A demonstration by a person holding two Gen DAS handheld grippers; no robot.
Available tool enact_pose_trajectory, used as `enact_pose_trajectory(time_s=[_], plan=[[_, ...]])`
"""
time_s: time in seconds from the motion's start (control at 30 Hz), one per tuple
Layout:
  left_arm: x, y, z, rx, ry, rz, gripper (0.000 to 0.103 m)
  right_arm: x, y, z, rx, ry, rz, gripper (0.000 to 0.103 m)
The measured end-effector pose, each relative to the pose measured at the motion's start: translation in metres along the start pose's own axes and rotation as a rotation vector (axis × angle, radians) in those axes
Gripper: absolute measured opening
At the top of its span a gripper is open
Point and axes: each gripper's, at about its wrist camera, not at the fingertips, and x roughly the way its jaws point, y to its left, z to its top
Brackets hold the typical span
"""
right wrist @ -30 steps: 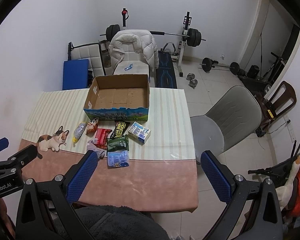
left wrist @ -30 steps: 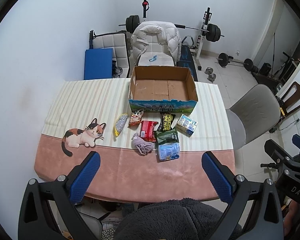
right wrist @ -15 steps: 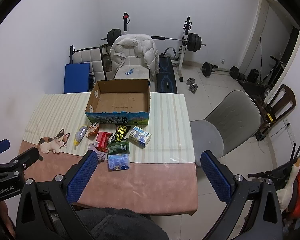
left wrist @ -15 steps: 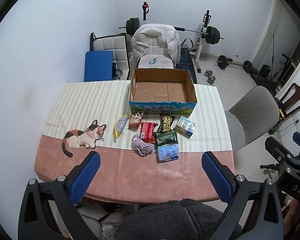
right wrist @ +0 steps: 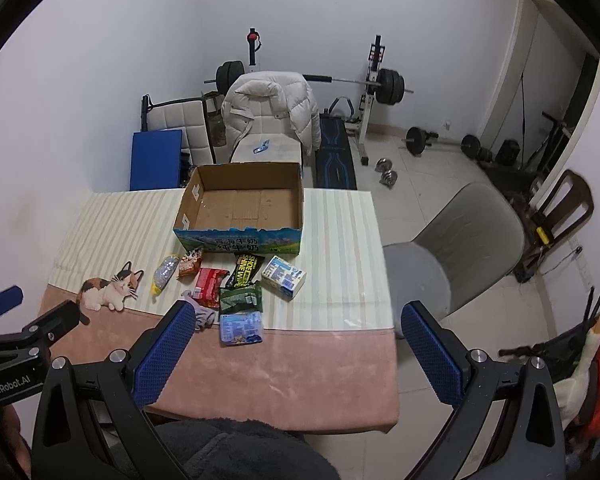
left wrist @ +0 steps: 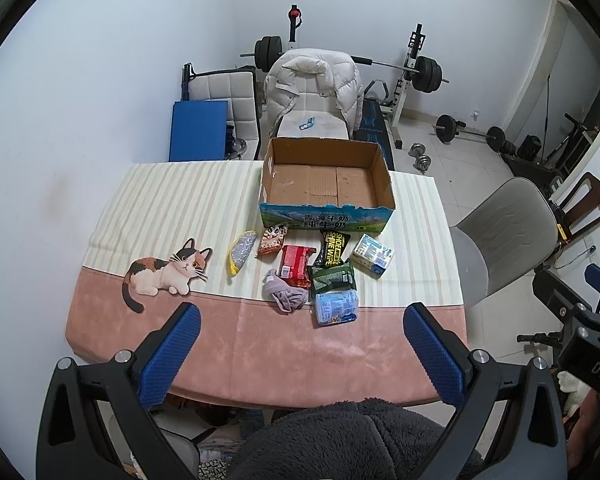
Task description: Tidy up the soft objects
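An open, empty cardboard box (left wrist: 325,184) (right wrist: 242,208) stands at the far side of the table. In front of it lie several soft packets: a red packet (left wrist: 296,266), a green packet (left wrist: 332,280), a light blue packet (left wrist: 336,308) (right wrist: 241,328), a black packet (left wrist: 332,246), a small white-blue carton (left wrist: 372,255) (right wrist: 283,276), a yellow-edged pouch (left wrist: 242,251) and a crumpled grey cloth (left wrist: 284,295). My left gripper (left wrist: 300,344) and right gripper (right wrist: 296,340) are both open and empty, held high above the near table edge.
The table (left wrist: 260,344) has a striped and pink cloth with a cat print (left wrist: 166,276). A grey chair (left wrist: 504,236) stands at the right side. A chair with a white jacket (left wrist: 312,88) and weight equipment (left wrist: 420,76) stand behind the table.
Both cameras have drawn back and up a little, so the table and box look slightly farther away. Nothing on the table has moved. Both grippers stay open.
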Motion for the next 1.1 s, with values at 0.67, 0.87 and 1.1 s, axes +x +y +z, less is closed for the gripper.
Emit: enact_pose_trajectory(time_s=[0.67, 0.87, 1.1], plan=[[0.338, 0.099, -0.024, -0.365, 0.587, -0.12, 0.096, 0.409, 0.05, -0.083, 0.217, 0.654, 0.168, 0.103], [0.43, 0.101, -0.033, -0.497, 0.709, -0.212, 0.087, 0.48, 0.038, -0.132, 0.606, 0.813, 0.238, 0.103], [0.479, 0.082, -0.042, -0.474, 0.82, -0.243, 0.086, 0.515, 0.049, -0.168, 0.742, 0.897, 0.258, 0.066]])
